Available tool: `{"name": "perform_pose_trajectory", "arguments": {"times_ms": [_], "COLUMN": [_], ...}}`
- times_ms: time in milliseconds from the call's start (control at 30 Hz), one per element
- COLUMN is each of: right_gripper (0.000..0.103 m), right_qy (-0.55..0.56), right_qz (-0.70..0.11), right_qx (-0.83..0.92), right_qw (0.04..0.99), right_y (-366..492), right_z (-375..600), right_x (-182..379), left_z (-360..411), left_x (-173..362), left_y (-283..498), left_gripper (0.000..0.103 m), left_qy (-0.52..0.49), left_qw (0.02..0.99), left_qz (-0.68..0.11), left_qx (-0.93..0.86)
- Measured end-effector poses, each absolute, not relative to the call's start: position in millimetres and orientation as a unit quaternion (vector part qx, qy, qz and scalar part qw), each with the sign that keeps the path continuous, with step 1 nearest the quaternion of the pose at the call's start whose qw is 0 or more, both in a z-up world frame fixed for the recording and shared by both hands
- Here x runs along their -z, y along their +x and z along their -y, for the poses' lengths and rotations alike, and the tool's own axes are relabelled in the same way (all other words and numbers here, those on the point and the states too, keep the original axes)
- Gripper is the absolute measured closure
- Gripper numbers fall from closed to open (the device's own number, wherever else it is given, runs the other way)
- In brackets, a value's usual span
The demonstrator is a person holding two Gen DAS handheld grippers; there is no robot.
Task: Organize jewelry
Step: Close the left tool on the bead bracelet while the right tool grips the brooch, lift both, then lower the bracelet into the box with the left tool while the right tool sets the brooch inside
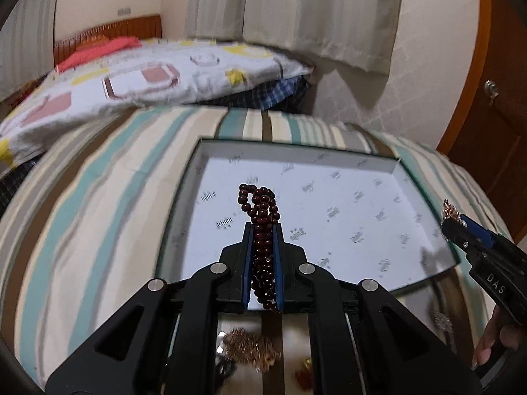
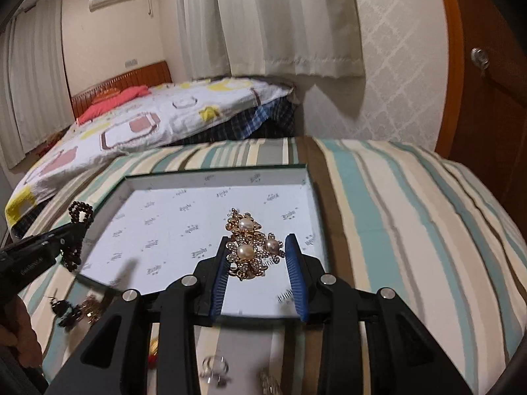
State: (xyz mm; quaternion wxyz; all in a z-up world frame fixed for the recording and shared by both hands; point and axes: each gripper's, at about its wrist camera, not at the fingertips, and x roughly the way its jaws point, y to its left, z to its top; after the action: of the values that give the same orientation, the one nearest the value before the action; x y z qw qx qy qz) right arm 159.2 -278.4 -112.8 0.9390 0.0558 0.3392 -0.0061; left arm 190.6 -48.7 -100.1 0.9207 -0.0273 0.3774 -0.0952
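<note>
Left wrist: left tool (image 1: 262,230) clamped on dark round-bead bracelet (image 1: 260,207) over box lid (image 1: 362,171). Right tool (image 2: 257,247) part-open, pinching gold pearl brooch (image 2: 252,247).

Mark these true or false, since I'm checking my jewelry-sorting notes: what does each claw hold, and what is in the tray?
1. The left claw grips a dark red bead strand. True.
2. The right claw is empty. False: it holds a gold pearl brooch.
3. The white tray is full of jewelry. False: nothing lies in it.
4. More jewelry pieces lie on the striped bedcover. True.
</note>
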Motion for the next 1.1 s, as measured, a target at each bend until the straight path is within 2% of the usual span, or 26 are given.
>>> {"name": "perform_pose_trajectory", "arguments": {"times_ms": [233, 567, 633, 700, 733, 800, 1100], "right_gripper": [0.069, 0.068, 0.067, 0.062, 0.055, 0.053, 0.052], "right_qy": [0.054, 0.035, 0.032, 0.034, 0.034, 0.038, 0.045], "right_qz": [-0.393, -0.415, -0.415, -0.413, -0.411, -0.408, -0.38], "right_qx": [0.009, 0.017, 0.015, 0.013, 0.014, 0.014, 0.021], "right_qw": [0.918, 0.909, 0.909, 0.91, 0.911, 0.912, 0.923], "right_y": [181.2, 184.7, 184.5, 183.8, 184.0, 183.6, 166.1], "right_z": [279.0, 277.1, 276.1, 277.0, 277.0, 278.4, 280.4], "right_x": [139.7, 152.3, 152.3, 151.2, 150.5, 149.5, 133.3], "left_z": [53.3, 54.3, 56.7, 59.0, 60.3, 62.5, 57.7], "left_x": [133.1, 144.2, 144.3, 144.1, 144.2, 143.7, 127.3], "left_y": [209.5, 210.7, 210.9, 210.2, 209.2, 208.8, 195.2], "left_gripper": [0.092, 0.09, 0.081, 0.072, 0.07, 0.058, 0.045], "left_qy": [-0.027, -0.009, -0.005, 0.0, 0.003, 0.005, -0.019], "left_qw": [0.899, 0.894, 0.895, 0.896, 0.897, 0.898, 0.908], "left_qz": [-0.426, -0.438, -0.437, -0.434, -0.433, -0.431, -0.405], "left_qx": [0.093, 0.091, 0.09, 0.091, 0.092, 0.094, 0.101]}}
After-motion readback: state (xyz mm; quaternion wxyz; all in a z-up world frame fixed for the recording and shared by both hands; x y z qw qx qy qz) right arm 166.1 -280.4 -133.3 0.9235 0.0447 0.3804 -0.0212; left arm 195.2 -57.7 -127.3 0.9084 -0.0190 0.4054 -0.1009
